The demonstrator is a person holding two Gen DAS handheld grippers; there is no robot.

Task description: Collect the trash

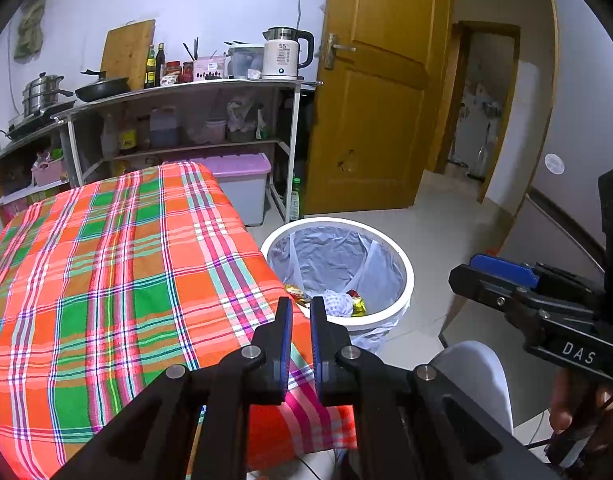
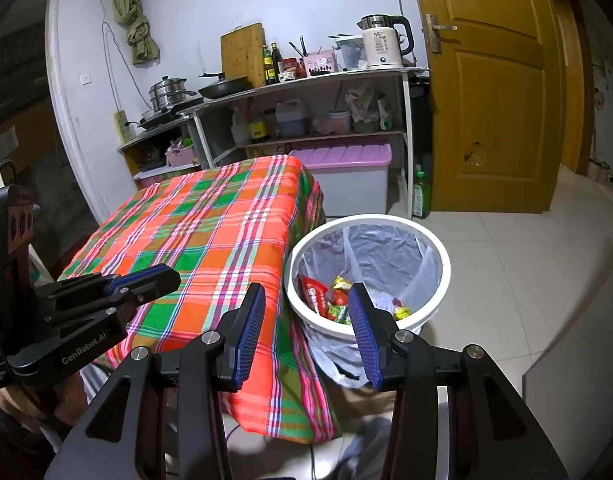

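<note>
Kitchen shelves stand behind the checked surface [image 2: 210, 232]. Its top looks bare; wrappers [image 2: 334, 300] lie in the bin [image 2: 438, 280], nearer the right claw [image 2: 306, 332], which is wide and empty. The left claw [image 1: 301, 344] is narrow and empty.

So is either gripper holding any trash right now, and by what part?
No. The left gripper is nearly closed on nothing, and the right gripper is open and empty. The wrappers lie in the bin.
</note>
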